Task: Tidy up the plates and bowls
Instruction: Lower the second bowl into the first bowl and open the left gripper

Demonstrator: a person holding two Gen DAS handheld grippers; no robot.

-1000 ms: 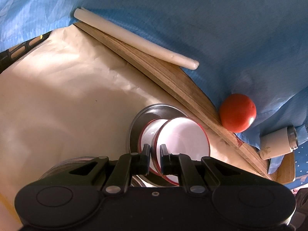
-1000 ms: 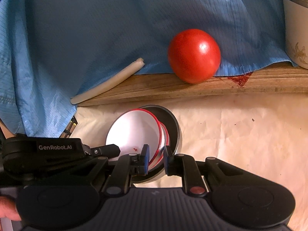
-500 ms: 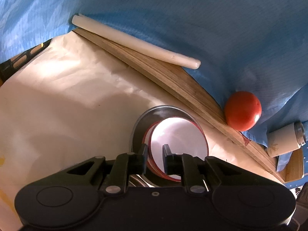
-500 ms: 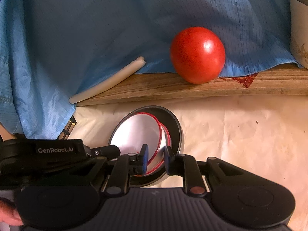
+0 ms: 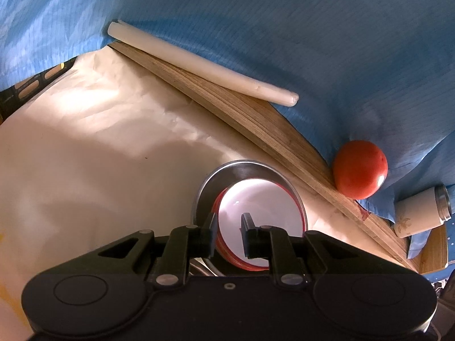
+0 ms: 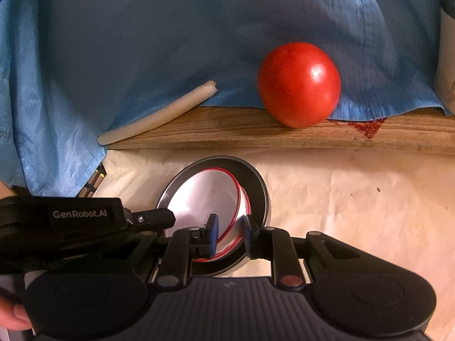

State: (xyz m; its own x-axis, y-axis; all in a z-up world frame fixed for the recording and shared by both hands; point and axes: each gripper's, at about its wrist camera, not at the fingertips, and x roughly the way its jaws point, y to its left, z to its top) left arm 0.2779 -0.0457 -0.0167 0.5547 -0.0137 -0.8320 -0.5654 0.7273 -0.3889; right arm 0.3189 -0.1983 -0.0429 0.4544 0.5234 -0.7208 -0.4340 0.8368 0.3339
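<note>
A white bowl with a red rim (image 5: pixel 264 213) (image 6: pixel 204 199) lies nested on another red-rimmed bowl inside a grey metal dish (image 5: pixel 244 167) (image 6: pixel 257 184) on cream paper. My left gripper (image 5: pixel 229 234) straddles the bowl's near rim, one finger outside and one inside. Its jaws stand parted, and the pads do not press the rim. My right gripper (image 6: pixel 231 236) straddles the opposite rim of the nested bowls, with a gap showing beside the rim. In the right wrist view, one of the left gripper's fingers (image 6: pixel 159 218) reaches the bowl's left edge.
A red tomato (image 5: pixel 359 174) (image 6: pixel 298 85) and a white stick (image 5: pixel 199 65) (image 6: pixel 159 113) lie on blue cloth behind a wooden board (image 5: pixel 256 125) (image 6: pixel 256 133). A cream cup (image 5: pixel 421 213) lies at the right. Cream paper (image 5: pixel 99 142) covers the surface. A thumb (image 6: pixel 11 315) shows bottom left.
The white bowl, held tilted up by my left gripper, has come down flat into the stack. The left jaws have parted from its rim. The right gripper barely moved.
</note>
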